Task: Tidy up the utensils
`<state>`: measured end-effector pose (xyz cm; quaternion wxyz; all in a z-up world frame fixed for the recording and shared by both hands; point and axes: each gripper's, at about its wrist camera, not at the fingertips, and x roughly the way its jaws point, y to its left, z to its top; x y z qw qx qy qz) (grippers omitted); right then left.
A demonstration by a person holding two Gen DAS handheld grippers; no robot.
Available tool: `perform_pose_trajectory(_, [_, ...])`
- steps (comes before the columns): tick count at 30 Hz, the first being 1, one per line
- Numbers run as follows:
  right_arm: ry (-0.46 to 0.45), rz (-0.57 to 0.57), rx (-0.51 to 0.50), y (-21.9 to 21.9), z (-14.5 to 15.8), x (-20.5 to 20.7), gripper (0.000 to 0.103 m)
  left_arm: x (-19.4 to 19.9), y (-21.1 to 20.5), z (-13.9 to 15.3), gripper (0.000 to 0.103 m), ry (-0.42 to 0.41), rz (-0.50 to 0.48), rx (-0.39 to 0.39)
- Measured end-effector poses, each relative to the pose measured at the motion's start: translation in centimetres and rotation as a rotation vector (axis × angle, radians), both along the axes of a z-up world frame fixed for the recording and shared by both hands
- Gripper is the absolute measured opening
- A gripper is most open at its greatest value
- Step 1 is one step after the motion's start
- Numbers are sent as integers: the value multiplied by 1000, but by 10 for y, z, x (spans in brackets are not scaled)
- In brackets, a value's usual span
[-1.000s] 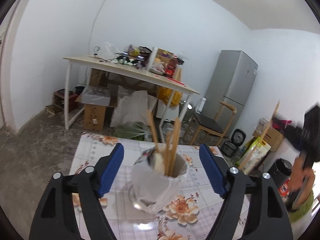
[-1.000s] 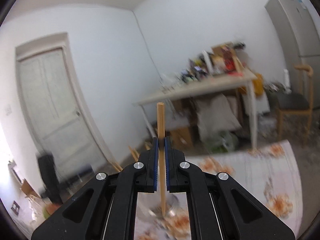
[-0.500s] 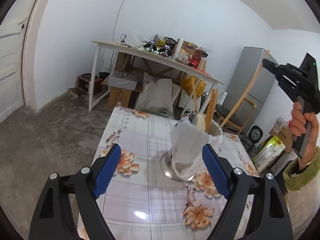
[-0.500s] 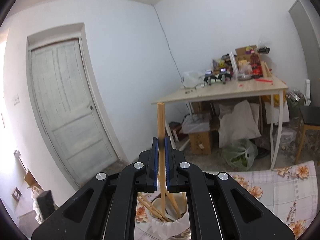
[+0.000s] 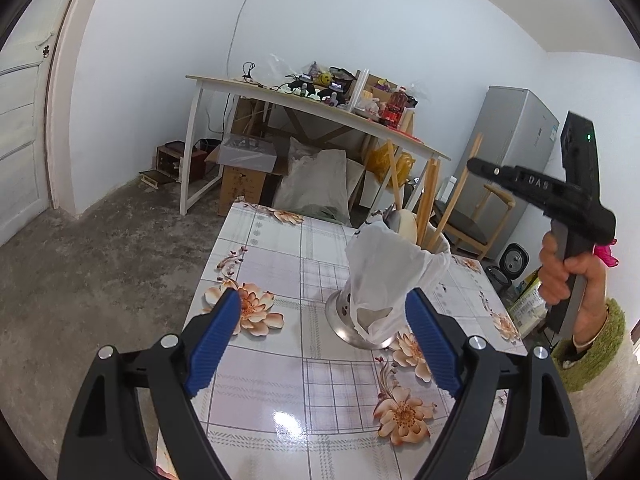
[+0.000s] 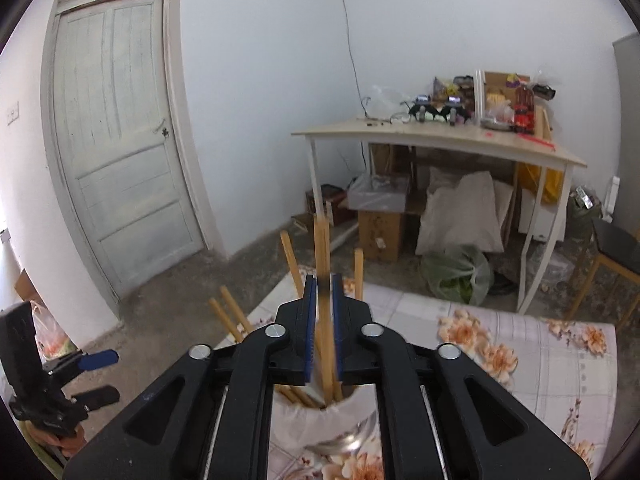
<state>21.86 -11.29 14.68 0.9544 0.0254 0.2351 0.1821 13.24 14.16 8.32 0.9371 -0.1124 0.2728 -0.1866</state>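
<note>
A metal utensil holder (image 5: 360, 320) lined with a white plastic bag (image 5: 384, 276) stands on the flowered table (image 5: 280, 264). It holds several wooden chopsticks (image 5: 426, 196) and a spoon (image 5: 404, 220). My left gripper (image 5: 324, 332) is open, just short of the holder's base, touching nothing. My right gripper (image 6: 322, 328) hovers over the holder's bag-lined rim (image 6: 320, 420); its jaws are opening, and one chopstick (image 6: 322, 248) stands loosely between the pads with its lower end down in the holder. The left wrist view shows the right gripper (image 5: 476, 166) from the side, gripped by a hand (image 5: 568, 276).
A cluttered white desk (image 5: 280, 92) stands behind the table, with cardboard boxes (image 5: 244, 180) and sacks under it. A grey fridge (image 5: 516, 140) and a wooden chair (image 5: 472, 232) are at the right. A pale door (image 6: 120, 152) is at the left. The floor is bare concrete.
My right gripper came down over the holder and the chopstick's lower end went in; its pads have parted slightly. My left gripper drew back from around the holder, which now stands beyond its fingertips.
</note>
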Motion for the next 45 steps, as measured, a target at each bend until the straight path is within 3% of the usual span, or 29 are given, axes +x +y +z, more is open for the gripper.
perform_pose_trajectory(8, [9,-36,116,-28,1,-33,32,-6,-7,-2,83,7,-14,-2])
perform_pose_trajectory(11, [1,-55,146,-35,-3,-60,47,-10,-11,-1,83,11,-18,-7])
perform_pose_trajectory(15, [28,-104,142,-38,-16,-94,63,-20,-16,0,84,10,-15,0])
perform_pose_trajectory(19, [64,-167,107,-32,-40,-135,73,-37,-28,-1,94,-14,1,40])
perform_pose_trajectory(28, [135,-312,-26,-15,-89,-193,86,-68,-55,-14,97,23,64,172])
perform_pose_trajectory(35, [120,-383,-43,-18,-93,-218,92,-84,-77,-9,97,-9,184,309])
perform_pose_trajectory(45, [55,-506,-79,-28,-94,-253,95,-104,-81,-15,97,-20,251,451])
